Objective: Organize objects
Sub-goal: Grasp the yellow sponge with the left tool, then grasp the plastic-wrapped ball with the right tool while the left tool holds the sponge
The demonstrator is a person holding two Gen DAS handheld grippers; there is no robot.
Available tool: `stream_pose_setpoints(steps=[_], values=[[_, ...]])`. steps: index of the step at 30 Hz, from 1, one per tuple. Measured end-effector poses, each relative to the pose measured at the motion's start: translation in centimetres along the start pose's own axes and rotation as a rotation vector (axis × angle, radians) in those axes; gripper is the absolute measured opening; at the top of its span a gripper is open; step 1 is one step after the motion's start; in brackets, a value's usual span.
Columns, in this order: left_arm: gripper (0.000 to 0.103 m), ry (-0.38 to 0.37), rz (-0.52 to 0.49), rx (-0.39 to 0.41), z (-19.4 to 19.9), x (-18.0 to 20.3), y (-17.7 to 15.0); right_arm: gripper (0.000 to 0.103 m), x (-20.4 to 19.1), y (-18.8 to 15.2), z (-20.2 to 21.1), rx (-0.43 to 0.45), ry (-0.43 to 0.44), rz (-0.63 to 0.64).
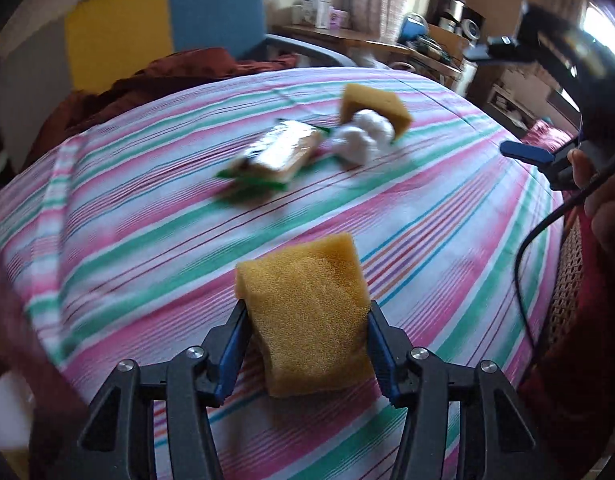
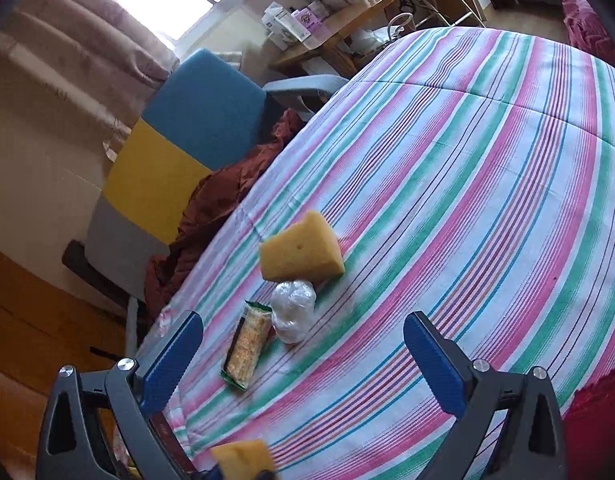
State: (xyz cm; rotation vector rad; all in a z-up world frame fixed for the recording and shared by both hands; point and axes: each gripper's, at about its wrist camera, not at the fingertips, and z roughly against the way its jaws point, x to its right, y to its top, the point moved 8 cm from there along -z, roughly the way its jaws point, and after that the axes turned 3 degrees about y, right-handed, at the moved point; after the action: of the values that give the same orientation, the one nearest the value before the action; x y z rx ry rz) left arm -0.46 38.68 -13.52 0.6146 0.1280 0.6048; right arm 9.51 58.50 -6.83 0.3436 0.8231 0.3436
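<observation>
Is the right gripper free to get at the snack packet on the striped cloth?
Probably yes. The right gripper is open and empty, the snack packet lies uncovered between its fingers' line of sight, beside the white bag.

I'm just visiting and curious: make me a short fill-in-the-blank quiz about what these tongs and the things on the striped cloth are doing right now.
1. The left tongs are shut on a yellow ____.
2. The right tongs stand ____, with nothing between them.
3. Beside the second sponge lies a crumpled white plastic ____.
4. The snack packet has ____ ends.

Missing words: sponge; open; bag; green
</observation>
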Motion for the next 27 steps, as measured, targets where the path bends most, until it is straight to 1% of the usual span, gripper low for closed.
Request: stream_pose_setpoints(steps=[1, 3, 4, 6, 9, 12, 17, 19, 20, 21, 22, 23, 24, 27], values=[[0.056, -0.001, 0.026, 0.004, 0.2, -0.8, -0.5, 0.101, -0.1, -0.2, -0.3, -0.012, -0.012, 0.013], [0.056, -0.019, 0.059, 0.011, 0.6, -1.6, -1.2, 0.097, -0.4, -0.7, -1.1, -0.057, -0.063, 0.056], [0.056, -0.019, 0.053, 0.016, 0.6, -1.5, -1.3, 0.095, -0.5, -1.0, -1.6, -0.088, -0.102, 0.084], [0.056, -0.006, 0.025, 0.031, 0.5, -1.1, -1.4, 0.089, -0.8, -1.5, -2.7, -0.144, -0.182, 0.141], [0.056, -0.015, 0.026, 0.044, 0.4, -0.6, -1.2, 0.086, -2.1, -1.9, -4.3, -0.193, -0.216, 0.191], [0.056, -0.033, 0.042, 0.052, 0.3, -0.7, -1.2, 0.085, -2.8, -1.4, -6.3, -0.191, -0.246, 0.189], [0.056, -0.038, 0.052, 0.069, 0.1, -0.7, -1.2, 0.085, -3.0, -0.3, -10.1, -0.173, -0.257, 0.171], [0.057, -0.047, 0.059, 0.071, 0.1, -0.8, -1.2, 0.077, -2.5, -0.4, -11.4, -0.195, -0.278, 0.178], [0.057, -0.049, 0.062, 0.072, 0.0, -0.7, -1.1, 0.070, -2.4, -0.6, -12.1, -0.218, -0.273, 0.175], [0.057, -0.049, 0.063, 0.075, 0.0, -0.7, -1.1, 0.067, -2.2, -0.8, -12.6, -0.235, -0.275, 0.176], [0.057, -0.047, 0.065, 0.078, -0.1, -0.7, -1.1, 0.061, -2.0, -0.8, -12.7, -0.241, -0.282, 0.183], [0.058, -0.045, 0.067, 0.082, 0.0, -0.7, -1.1, 0.053, -2.0, -0.9, -12.8, -0.244, -0.288, 0.192], [0.058, -0.041, 0.066, 0.086, 0.0, -0.6, -1.1, 0.048, -1.9, -0.8, -12.8, -0.241, -0.290, 0.194], [0.058, -0.034, 0.062, 0.099, 0.7, -0.8, -1.6, 0.042, -2.0, -0.8, -12.5, -0.238, -0.286, 0.204]])
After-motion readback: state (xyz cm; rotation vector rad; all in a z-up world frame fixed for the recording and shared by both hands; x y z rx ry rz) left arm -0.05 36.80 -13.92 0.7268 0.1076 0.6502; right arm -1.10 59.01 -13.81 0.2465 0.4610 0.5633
